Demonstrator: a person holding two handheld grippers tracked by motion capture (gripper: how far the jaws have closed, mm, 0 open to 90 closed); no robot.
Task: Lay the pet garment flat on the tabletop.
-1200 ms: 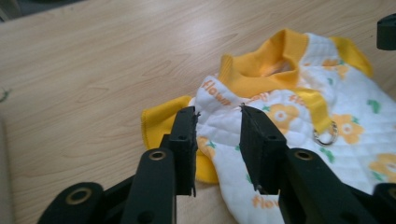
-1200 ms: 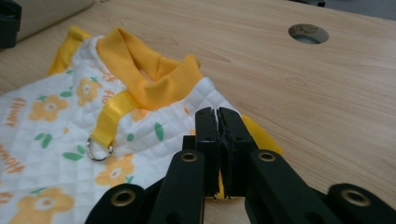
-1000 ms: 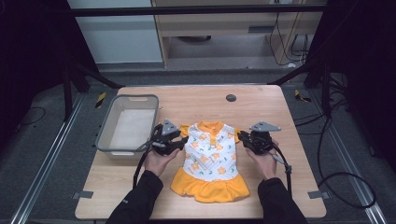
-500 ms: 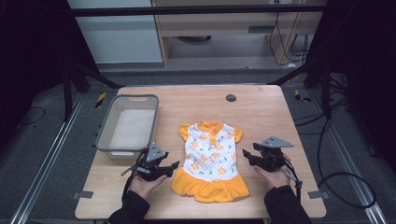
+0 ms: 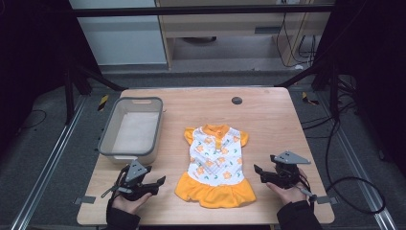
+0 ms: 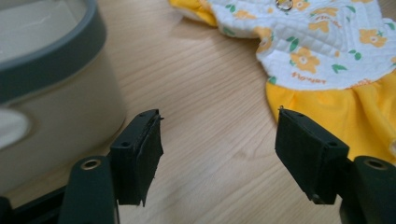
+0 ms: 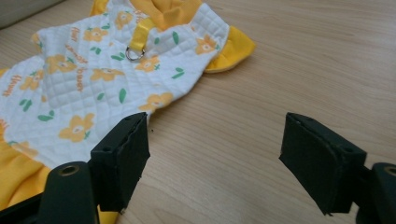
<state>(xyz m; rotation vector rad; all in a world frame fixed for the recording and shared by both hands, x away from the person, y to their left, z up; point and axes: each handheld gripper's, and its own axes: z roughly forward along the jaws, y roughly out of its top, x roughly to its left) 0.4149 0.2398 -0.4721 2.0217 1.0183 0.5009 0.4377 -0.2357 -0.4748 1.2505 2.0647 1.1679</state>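
Pale wood worktop (image 5: 268, 120) carries everything, with dark floor and cabinets behind. Nearest the person, the left hand-held gripper (image 5: 155, 182) rests at the front edge with jaws spread and empty, just left of the skirt hem; the right hand-held gripper (image 5: 259, 173) sits opposite, jaws likewise spread, near the hem's right side. Between them the small dress (image 5: 216, 163) lies flat, collar pointing away, orange skirt toward the person. Farther left stands a grey bin (image 5: 109, 139). Judging by this, the garment is laid out and a fold is about to begin; next, each gripper likely needs to pinch a hem corner.
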